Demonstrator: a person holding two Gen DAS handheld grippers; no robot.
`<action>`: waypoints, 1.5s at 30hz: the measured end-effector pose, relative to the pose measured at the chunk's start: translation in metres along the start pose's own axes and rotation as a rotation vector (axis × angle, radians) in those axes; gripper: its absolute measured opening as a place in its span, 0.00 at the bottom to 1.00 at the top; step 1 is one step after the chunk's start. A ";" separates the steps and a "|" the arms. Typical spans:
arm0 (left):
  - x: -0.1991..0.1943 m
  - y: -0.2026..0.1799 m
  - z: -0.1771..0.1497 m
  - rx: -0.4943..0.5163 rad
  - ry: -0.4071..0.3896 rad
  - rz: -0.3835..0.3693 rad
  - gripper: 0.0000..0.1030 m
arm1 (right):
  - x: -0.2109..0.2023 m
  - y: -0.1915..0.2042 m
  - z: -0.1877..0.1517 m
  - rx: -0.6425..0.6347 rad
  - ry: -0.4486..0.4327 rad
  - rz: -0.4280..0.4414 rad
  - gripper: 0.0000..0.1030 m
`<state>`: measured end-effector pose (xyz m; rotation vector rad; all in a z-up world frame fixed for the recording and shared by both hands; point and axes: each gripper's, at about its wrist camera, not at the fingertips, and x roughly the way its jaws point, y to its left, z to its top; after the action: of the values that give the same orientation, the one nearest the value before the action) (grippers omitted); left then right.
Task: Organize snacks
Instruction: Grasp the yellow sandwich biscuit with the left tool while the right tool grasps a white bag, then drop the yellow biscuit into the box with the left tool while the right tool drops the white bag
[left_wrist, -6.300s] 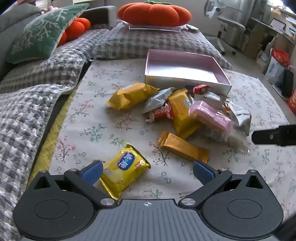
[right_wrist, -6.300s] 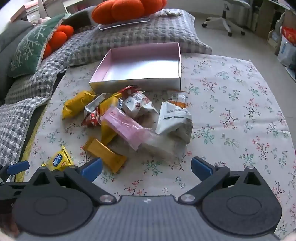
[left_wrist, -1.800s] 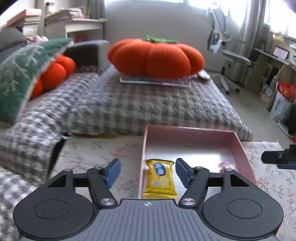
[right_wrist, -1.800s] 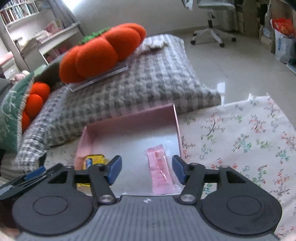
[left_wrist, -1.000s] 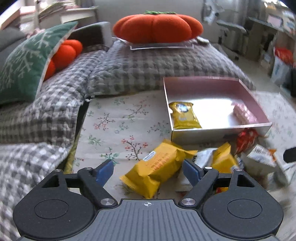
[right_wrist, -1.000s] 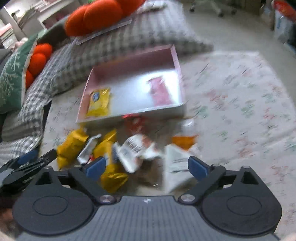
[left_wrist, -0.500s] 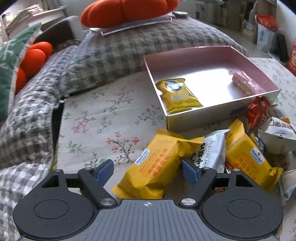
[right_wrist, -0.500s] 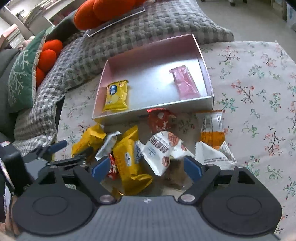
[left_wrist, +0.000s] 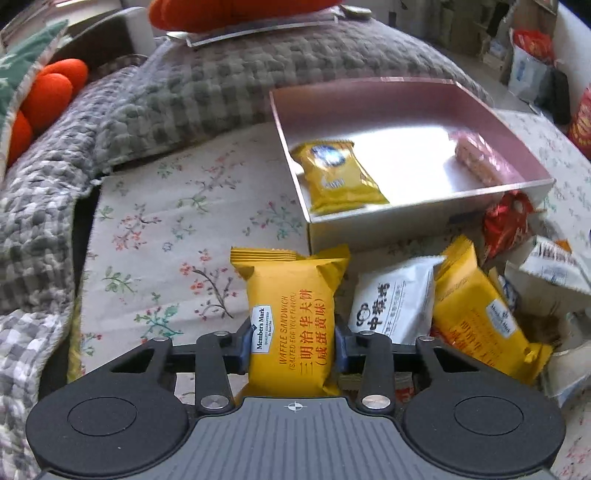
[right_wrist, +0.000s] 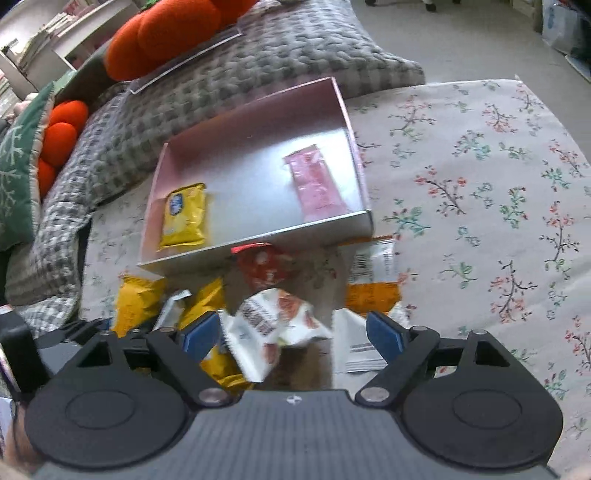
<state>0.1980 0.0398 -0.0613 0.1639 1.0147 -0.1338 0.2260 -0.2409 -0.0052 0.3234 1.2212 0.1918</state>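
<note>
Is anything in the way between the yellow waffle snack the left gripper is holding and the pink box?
Nothing visible blocks it. The left gripper is shut on the yellow waffle snack, and the pink box sits just beyond it, its near wall the only thing to clear. Inside, open floor shows between the small yellow packet and the pink bar.

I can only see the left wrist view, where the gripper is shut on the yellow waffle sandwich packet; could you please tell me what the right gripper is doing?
Observer: The right gripper is open, its fingers either side of a white-and-red packet in the pile.
Operator: Is anything lying right of that packet?
Observer: Yes, an orange-and-white packet lies flat just outside the near right corner of the pink box.
Operator: How does the pink bar lie?
Observer: The pink bar lies lengthwise close along the box's right wall.
</note>
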 end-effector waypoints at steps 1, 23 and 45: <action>-0.005 0.000 0.001 -0.012 -0.008 0.004 0.36 | 0.001 -0.003 0.000 0.005 0.007 -0.009 0.82; -0.055 -0.007 0.005 -0.155 -0.138 -0.045 0.36 | 0.034 -0.023 -0.012 -0.105 0.139 -0.185 0.44; -0.019 0.000 0.046 -0.328 -0.197 -0.157 0.36 | 0.018 -0.021 0.042 0.071 -0.114 -0.053 0.44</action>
<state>0.2269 0.0311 -0.0216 -0.2251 0.8393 -0.1218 0.2708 -0.2604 -0.0158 0.3589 1.1241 0.0831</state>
